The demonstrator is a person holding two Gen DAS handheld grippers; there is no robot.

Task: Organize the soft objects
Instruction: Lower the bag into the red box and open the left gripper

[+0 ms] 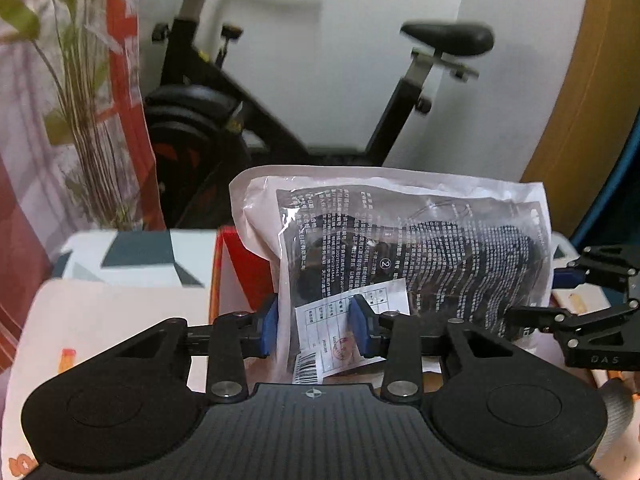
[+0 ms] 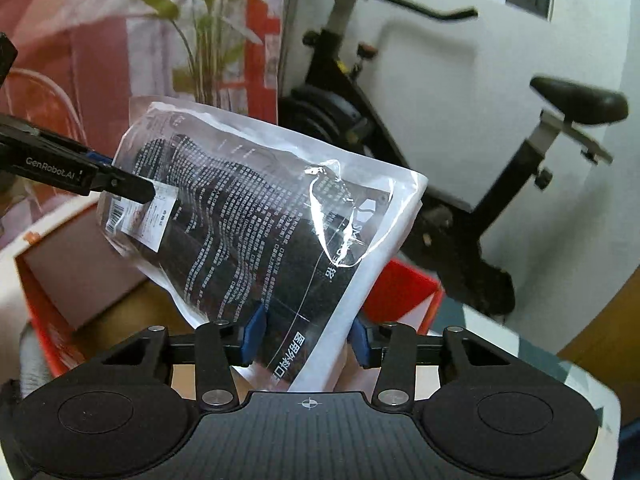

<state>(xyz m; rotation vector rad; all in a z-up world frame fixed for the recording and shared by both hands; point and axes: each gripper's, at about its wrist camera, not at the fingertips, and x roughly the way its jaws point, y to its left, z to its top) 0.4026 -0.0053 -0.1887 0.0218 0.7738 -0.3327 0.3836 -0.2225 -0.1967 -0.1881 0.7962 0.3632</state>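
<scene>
A clear plastic pack of dark soft items, printed with white text and carrying a paper label, hangs upright in the air. My left gripper is shut on its lower left part, blue pads pressing both sides by the label. My right gripper is shut on the other end of the pack. Each gripper shows in the other's view: the right gripper at the pack's right edge, the left gripper at its labelled corner. The pack hangs over an open red cardboard box.
The box's red wall stands on a table with a patterned cloth. A black exercise bike stands behind against a white wall. A leafy plant and a red-and-white curtain are at the left, a wooden panel at the right.
</scene>
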